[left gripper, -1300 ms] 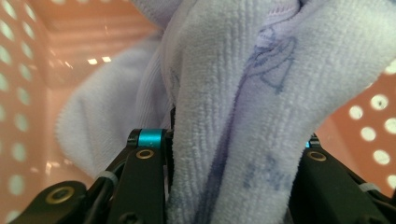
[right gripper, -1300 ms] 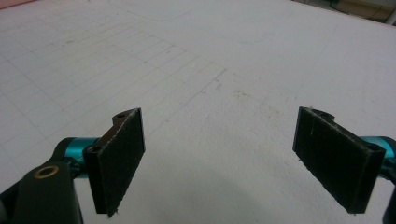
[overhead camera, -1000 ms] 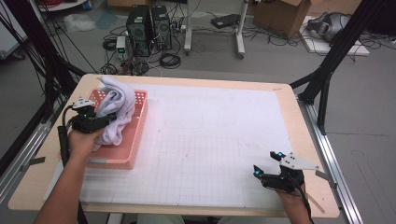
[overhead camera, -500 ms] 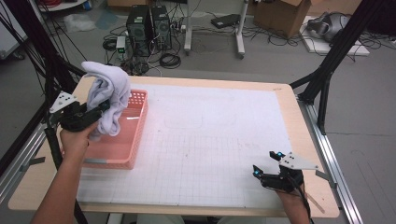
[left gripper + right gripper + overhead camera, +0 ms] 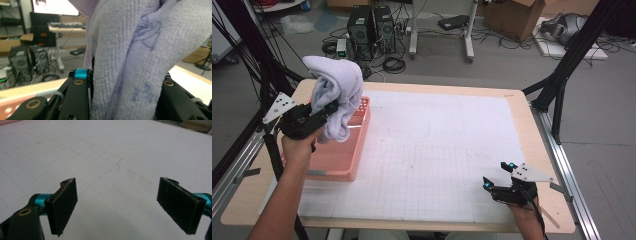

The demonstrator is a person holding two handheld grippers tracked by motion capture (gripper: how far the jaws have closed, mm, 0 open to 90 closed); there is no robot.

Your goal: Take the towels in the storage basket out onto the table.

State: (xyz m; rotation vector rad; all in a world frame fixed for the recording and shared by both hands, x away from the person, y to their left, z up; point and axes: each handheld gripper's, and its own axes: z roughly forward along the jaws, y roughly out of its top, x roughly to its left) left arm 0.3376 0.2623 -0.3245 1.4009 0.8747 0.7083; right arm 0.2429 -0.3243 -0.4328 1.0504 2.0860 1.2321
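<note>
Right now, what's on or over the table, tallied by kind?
Towels: 1, the lavender towel held in the left gripper
Baskets: 1, the pink basket
Grippers: 2, counting the right gripper, open
Total: 4

The towel [image 5: 334, 95] was soft fluffy cloth; the basket [image 5: 354, 150] looked plastic; the table [image 5: 452, 150] was matt.

Your work surface is a light wooden table [image 5: 532, 150] with rounded corners. A white gridded mat [image 5: 447, 150] covers most of its top, leaving a bare wooden border on all sides. A pink perforated basket [image 5: 354, 145] stands directly on the left part of the mat, near the left edge. The mat carries faint scuffs and pencilled outlines.
</note>
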